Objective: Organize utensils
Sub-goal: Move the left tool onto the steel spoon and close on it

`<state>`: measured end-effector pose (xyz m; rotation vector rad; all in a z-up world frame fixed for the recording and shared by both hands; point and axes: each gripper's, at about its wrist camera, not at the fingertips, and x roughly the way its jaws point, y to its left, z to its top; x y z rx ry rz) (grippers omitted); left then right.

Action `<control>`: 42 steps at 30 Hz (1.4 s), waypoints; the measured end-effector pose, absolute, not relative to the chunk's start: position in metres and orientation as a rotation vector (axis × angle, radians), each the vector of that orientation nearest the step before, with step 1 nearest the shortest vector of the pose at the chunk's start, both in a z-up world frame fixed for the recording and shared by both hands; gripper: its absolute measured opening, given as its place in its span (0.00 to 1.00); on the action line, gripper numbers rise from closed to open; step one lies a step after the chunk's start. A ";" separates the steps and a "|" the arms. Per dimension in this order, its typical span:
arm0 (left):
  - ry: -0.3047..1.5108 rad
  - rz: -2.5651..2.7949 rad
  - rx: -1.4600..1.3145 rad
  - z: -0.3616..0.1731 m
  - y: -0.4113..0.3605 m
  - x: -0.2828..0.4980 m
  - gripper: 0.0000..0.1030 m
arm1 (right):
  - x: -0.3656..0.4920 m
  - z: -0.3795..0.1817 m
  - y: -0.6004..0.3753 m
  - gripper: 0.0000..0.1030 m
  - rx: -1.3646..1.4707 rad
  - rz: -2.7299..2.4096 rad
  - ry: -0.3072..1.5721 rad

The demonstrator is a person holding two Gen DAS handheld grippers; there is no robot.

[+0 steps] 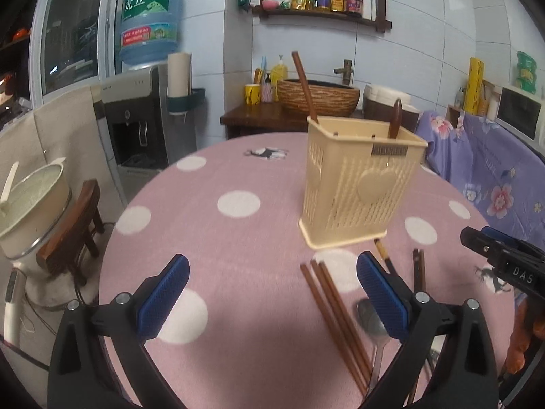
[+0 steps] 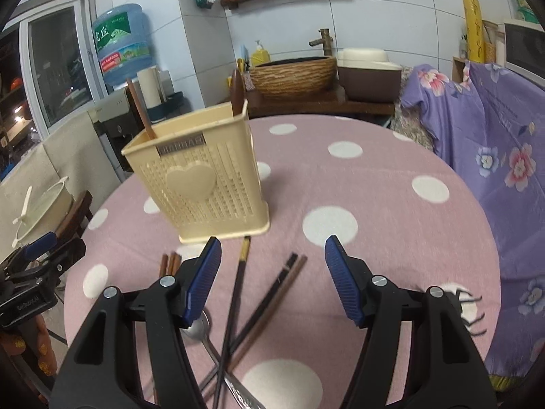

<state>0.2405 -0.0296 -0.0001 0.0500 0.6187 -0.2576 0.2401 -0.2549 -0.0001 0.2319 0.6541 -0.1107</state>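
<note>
A cream plastic utensil holder [image 1: 357,191] [image 2: 201,177] stands on the pink polka-dot table and holds a brown chopstick [image 1: 305,88] and a dark wooden utensil [image 1: 395,117]. Loose on the cloth in front of it lie brown chopsticks [image 1: 335,317], dark chopsticks [image 2: 235,306] and a metal spoon [image 1: 373,323] [image 2: 201,332]. My left gripper [image 1: 272,293] is open and empty, just left of the brown chopsticks. My right gripper [image 2: 272,279] is open and empty, above the dark chopsticks.
The round table [image 1: 238,238] ends at the left, where a wooden stool [image 1: 73,235] and a rice cooker [image 1: 30,204] stand. A purple floral cloth [image 2: 494,156] covers furniture on the right. A basin counter [image 1: 316,99] and a water dispenser [image 1: 146,112] stand behind.
</note>
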 end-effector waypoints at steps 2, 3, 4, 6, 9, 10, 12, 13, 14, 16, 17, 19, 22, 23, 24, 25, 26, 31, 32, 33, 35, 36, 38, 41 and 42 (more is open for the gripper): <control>0.638 -0.262 0.034 -0.009 -0.026 0.235 0.95 | 0.233 -0.009 -0.254 0.62 0.228 -0.119 0.672; 0.659 -0.275 0.020 -0.013 -0.025 0.234 0.95 | 0.231 -0.013 -0.254 0.62 0.233 -0.123 0.681; 0.679 -0.288 0.012 -0.017 -0.026 0.234 0.94 | 0.228 -0.016 -0.255 0.62 0.237 -0.123 0.689; 0.709 -0.302 0.010 -0.024 -0.027 0.232 0.88 | 0.225 -0.024 -0.254 0.62 0.241 -0.124 0.706; 0.746 -0.316 0.022 -0.034 -0.032 0.228 0.74 | 0.223 -0.032 -0.252 0.62 0.243 -0.117 0.728; 0.755 -0.323 0.018 -0.036 -0.033 0.226 0.70 | 0.223 -0.034 -0.252 0.62 0.246 -0.112 0.734; 0.773 -0.340 0.010 -0.040 -0.035 0.223 0.65 | 0.223 -0.037 -0.252 0.62 0.255 -0.104 0.745; 0.781 -0.354 0.014 -0.042 -0.039 0.221 0.63 | 0.224 -0.039 -0.252 0.62 0.257 -0.103 0.751; 0.786 -0.369 0.023 -0.044 -0.043 0.219 0.61 | 0.224 -0.040 -0.252 0.62 0.259 -0.107 0.755; 0.791 -0.411 0.055 -0.046 -0.054 0.214 0.59 | 0.223 -0.040 -0.254 0.62 0.265 -0.117 0.752; 0.794 -0.435 0.070 -0.047 -0.060 0.212 0.59 | 0.222 -0.040 -0.255 0.62 0.268 -0.120 0.750; 0.799 -0.476 0.104 -0.048 -0.072 0.209 0.59 | 0.221 -0.040 -0.257 0.62 0.275 -0.127 0.749; 0.796 -0.516 0.183 -0.052 -0.091 0.204 0.59 | 0.219 -0.042 -0.260 0.62 0.281 -0.134 0.754; 0.801 -0.528 0.204 -0.055 -0.096 0.204 0.59 | 0.218 -0.043 -0.260 0.62 0.283 -0.135 0.757; 0.813 -0.541 0.222 -0.058 -0.101 0.205 0.58 | 0.218 -0.043 -0.262 0.62 0.285 -0.135 0.759; 0.824 -0.549 0.231 -0.060 -0.103 0.206 0.55 | 0.217 -0.044 -0.262 0.62 0.287 -0.135 0.760; 0.836 -0.557 0.241 -0.063 -0.106 0.207 0.53 | 0.217 -0.044 -0.263 0.62 0.289 -0.136 0.762; 0.862 -0.573 0.295 -0.070 -0.115 0.209 0.44 | 0.215 -0.045 -0.266 0.62 0.298 -0.135 0.767; 0.870 -0.575 0.311 -0.072 -0.117 0.209 0.42 | 0.215 -0.045 -0.267 0.62 0.301 -0.135 0.769; 0.875 -0.572 0.321 -0.073 -0.118 0.208 0.41 | 0.215 -0.046 -0.268 0.62 0.304 -0.135 0.769; 0.871 -0.563 0.331 -0.074 -0.118 0.208 0.38 | 0.215 -0.046 -0.269 0.62 0.309 -0.138 0.770; 0.871 -0.559 0.335 -0.074 -0.118 0.208 0.37 | 0.215 -0.047 -0.269 0.62 0.311 -0.138 0.771; 0.873 -0.555 0.340 -0.074 -0.118 0.208 0.33 | 0.215 -0.047 -0.269 0.62 0.314 -0.137 0.774; 0.879 -0.559 0.348 -0.073 -0.119 0.207 0.28 | 0.216 -0.047 -0.267 0.62 0.312 -0.132 0.777; 0.877 -0.562 0.353 -0.072 -0.120 0.206 0.28 | 0.216 -0.047 -0.267 0.62 0.310 -0.132 0.778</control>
